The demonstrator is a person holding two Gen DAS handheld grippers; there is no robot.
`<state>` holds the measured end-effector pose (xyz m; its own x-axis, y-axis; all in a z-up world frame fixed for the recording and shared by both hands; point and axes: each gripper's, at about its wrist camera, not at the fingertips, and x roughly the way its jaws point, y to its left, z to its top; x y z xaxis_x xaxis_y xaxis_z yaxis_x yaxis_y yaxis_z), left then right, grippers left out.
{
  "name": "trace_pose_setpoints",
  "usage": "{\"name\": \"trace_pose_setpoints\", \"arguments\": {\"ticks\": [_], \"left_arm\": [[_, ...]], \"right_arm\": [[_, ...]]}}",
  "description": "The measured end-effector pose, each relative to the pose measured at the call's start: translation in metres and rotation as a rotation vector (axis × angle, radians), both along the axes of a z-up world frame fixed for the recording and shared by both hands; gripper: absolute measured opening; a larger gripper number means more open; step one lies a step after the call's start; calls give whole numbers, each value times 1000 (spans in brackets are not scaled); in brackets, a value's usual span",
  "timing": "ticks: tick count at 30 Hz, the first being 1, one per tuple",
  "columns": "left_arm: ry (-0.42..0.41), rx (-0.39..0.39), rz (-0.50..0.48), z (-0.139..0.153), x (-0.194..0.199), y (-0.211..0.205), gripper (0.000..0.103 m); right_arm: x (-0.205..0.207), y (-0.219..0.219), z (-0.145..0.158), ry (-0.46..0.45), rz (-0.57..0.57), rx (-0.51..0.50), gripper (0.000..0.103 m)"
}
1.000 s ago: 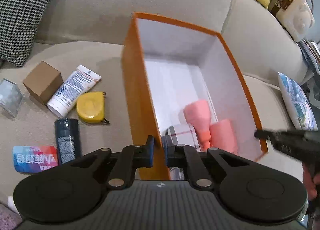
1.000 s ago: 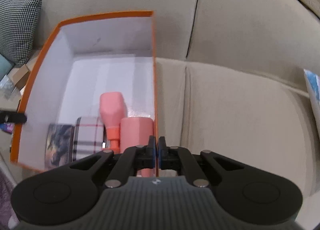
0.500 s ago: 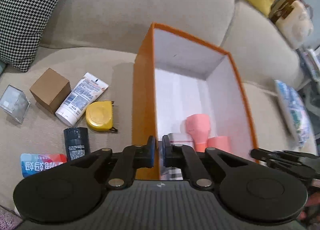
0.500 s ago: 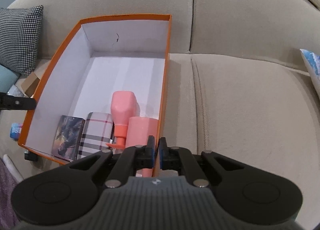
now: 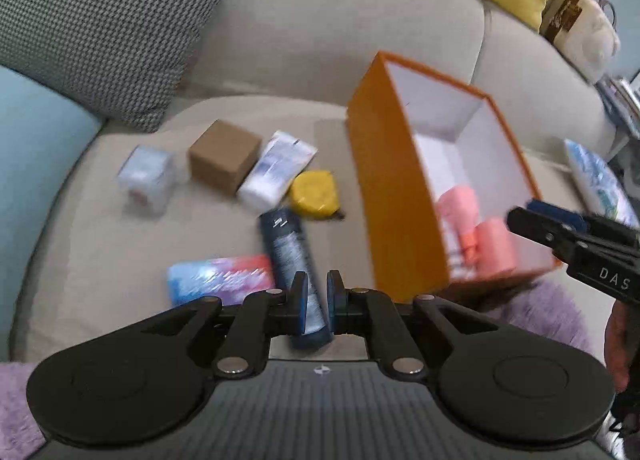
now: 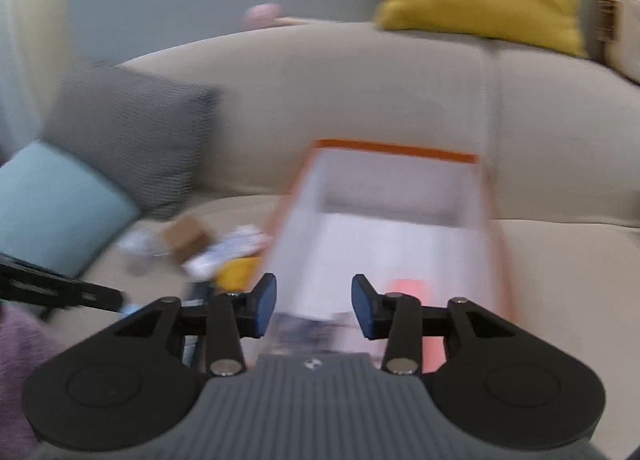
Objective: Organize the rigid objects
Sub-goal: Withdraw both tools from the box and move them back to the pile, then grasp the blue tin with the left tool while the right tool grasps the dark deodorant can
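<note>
Now my right tongs (image 6: pixel 314 306) have just been opening; their blue pads stand well apart with nothing between them, only the blurred view of the orange box (image 6: pixel 394 149) ahead. My left tongs (image 5: pixel 316 302) are drawn nearly together and grip nothing; the dark tube (image 5: pixel 286 240) seen through the slit lies on the sofa seat (image 5: pixel 100 252) beyond the tips, not in them. Compared with a second ago, both hands have pulled back from the box, so the loose pile now sits ahead of my left tongs instead of off to the side. I read that as the last drop being finished and the next pick being lined up.

The box stands on the seat towards its right side, stiff card, orange outside, white inside, with pink plastic pieces (image 5: pixel 476 232) in its near end. To the left of it, on the seat's middle, lie the things not yet sorted: the glossy dark tube, a flat bright packet (image 5: pixel 220 280) just beside it near the front edge, a round yellow tape measure (image 5: pixel 314 197), a soft white tube (image 5: pixel 276 173), a matte brown card cube (image 5: pixel 224 155) and a clear little case (image 5: pixel 148 179). A houndstooth cushion (image 5: pixel 104 19) leans at the seat's back left corner. The sofa cloth is plain beige weave.
</note>
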<state>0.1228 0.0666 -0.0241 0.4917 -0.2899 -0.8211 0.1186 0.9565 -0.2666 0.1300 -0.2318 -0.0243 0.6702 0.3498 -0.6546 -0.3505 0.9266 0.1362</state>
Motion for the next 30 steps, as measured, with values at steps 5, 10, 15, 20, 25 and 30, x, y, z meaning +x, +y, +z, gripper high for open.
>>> {"name": "trace_pose_setpoints", "arguments": {"ticks": [5,10,15,20,25,30], "left_arm": [[-8,32,-11,-13,-11,18,15],[-25,135,-116,-29,-7,19,18],[-51,274,-244,-45,4,12,27],[-80,446,-438,-64,11,-4,35],[-72,547,-560,-84,15,-16,46],[-122,766,-682,-105,8,-34,50]], "right_arm": [[-2,54,-17,78,138,31,43],[6,99,-42,161,216,-42,43],[23,123,-65,225,218,-110,43],[39,142,-85,258,229,-180,43],[56,143,-99,312,200,-191,40],[55,146,-107,328,201,-194,40]]}}
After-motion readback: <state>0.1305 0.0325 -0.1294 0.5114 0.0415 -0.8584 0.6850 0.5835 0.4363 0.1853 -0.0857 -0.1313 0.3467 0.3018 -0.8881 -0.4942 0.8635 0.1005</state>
